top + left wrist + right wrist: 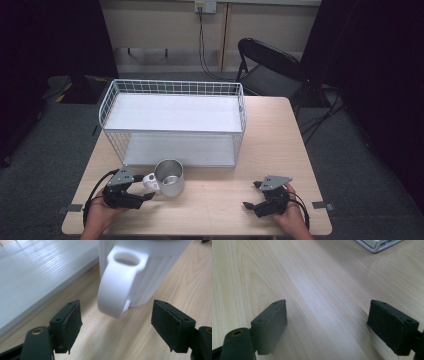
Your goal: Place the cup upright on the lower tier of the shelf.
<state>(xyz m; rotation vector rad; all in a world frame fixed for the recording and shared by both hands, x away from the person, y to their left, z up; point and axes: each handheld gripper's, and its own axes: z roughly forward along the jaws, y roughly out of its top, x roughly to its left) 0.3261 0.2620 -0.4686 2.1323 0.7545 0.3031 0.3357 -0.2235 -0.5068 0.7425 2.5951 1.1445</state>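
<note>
A metal mug with a white handle stands upright on the wooden table, just in front of the white wire rack. My left gripper is open, its jaws either side of the handle without touching it. In the left gripper view the white handle looms close, just beyond the two black pads. My right gripper rests open near the table's front right, over bare wood, with nothing between its fingers.
The two-tier wire rack takes up the back half of the table; its corner shows in the right gripper view. A black folding chair stands behind the table at the right. Bare tabletop lies between the two grippers.
</note>
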